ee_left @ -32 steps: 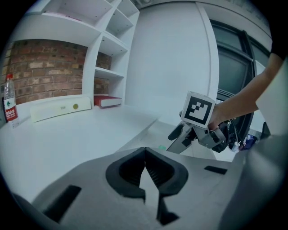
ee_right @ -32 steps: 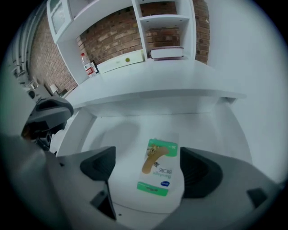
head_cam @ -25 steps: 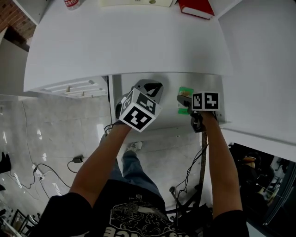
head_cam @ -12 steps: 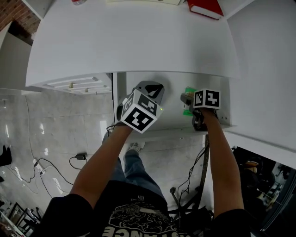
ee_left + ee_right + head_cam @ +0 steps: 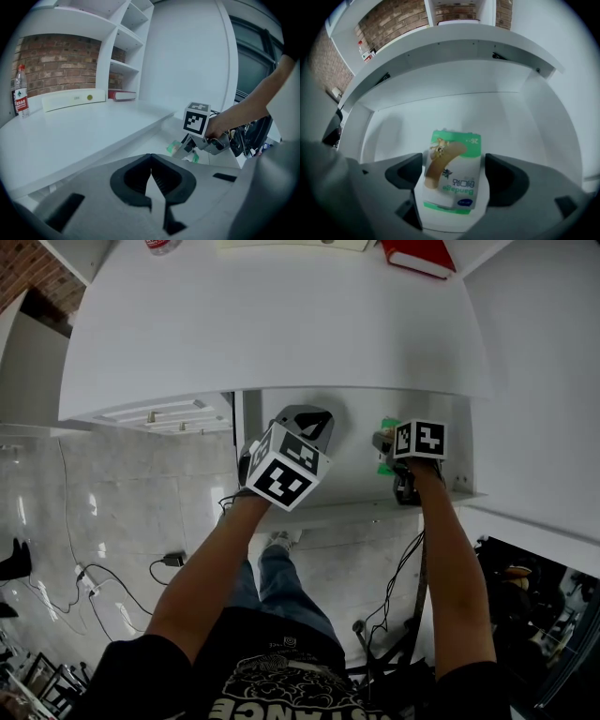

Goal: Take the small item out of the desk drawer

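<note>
1. Inside the open drawer (image 5: 506, 117) under the bench, the bandage box (image 5: 451, 159) lies flat between the jaws of the right tool (image 5: 454, 180), which have just been closing but do not yet clamp it.
2. Meanwhile the left tool (image 5: 151, 183) is closed and empty.
3. Probably light, crushable card; pinch its long sides gently.

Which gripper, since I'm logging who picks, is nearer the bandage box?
Right. The right gripper straddles the bandage box, its jaws just closing in; the left gripper, shut, hangs apart to its left.
</note>
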`<state>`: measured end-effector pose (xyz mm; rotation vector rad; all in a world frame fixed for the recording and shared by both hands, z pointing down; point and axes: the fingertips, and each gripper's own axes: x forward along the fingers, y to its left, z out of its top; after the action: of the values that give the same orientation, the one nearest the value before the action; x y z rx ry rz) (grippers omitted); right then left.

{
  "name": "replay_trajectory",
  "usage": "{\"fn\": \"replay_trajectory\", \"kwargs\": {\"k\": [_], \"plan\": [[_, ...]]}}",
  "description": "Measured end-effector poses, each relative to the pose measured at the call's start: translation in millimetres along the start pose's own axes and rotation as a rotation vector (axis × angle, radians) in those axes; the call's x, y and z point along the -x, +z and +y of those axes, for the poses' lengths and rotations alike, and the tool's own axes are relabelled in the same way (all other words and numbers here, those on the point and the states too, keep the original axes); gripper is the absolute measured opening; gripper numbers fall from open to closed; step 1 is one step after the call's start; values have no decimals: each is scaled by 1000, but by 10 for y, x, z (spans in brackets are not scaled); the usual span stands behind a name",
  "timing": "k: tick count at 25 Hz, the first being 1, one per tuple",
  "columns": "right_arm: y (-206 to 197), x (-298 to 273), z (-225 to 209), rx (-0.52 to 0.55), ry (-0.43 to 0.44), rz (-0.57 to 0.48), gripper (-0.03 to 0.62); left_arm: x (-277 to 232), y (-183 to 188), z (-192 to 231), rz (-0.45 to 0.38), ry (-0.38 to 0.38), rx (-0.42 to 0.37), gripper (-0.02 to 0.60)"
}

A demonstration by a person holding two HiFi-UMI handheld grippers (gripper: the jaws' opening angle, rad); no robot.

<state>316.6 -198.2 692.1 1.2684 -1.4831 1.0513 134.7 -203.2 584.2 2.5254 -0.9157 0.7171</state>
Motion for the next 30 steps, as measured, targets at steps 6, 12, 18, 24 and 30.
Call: {"fn": "replay_trajectory", "kwargs": {"k": [6, 12, 18, 24, 30], "plan": [[-11, 24, -5, -22, -4, -2, 353, 46, 50, -9, 3, -7, -16, 8], [51, 191, 86, -37, -2, -46, 351, 154, 161, -34, -5, -20, -26, 8], [104, 496, 99, -73, -1, -118, 351, 260, 358, -157, -27, -39, -31, 8], [130, 863, 99, -108, 6, -199, 351, 382, 495, -283, -18, -60, -49, 8], [114, 1254, 65, -129, 2, -273, 351, 599, 799, -373, -39, -47, -65, 8]]}}
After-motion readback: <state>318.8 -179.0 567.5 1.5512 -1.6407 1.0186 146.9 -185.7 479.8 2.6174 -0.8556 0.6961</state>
